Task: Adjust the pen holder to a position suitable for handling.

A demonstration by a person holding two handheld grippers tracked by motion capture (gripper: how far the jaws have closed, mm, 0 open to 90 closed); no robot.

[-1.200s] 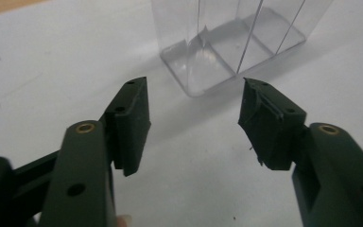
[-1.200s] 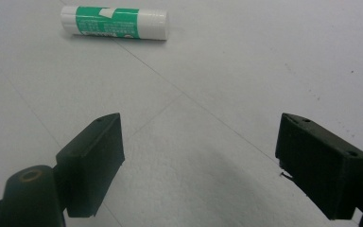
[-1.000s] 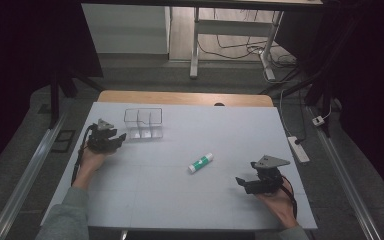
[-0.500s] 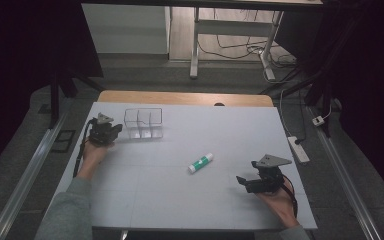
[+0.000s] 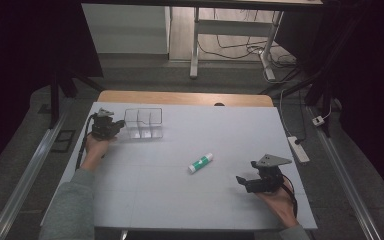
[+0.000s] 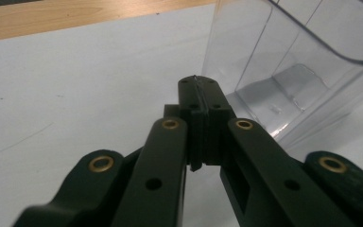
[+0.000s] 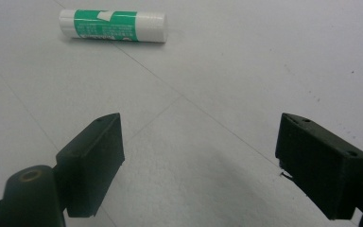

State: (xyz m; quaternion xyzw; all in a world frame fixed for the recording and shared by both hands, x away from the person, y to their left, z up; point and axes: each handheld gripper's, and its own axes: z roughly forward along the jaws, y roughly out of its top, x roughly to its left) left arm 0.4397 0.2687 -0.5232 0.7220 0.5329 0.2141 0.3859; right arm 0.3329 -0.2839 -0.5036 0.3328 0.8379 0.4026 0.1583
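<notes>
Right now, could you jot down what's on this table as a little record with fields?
surface: white table
clear box: three compartments, empty, far left of the table
glue stick: green and white, lying flat mid-table
left gripper: jaws shut on nothing, right beside the box's wall
right gripper: jaws wide open, pointing towards the glue stick, not touching it
</notes>
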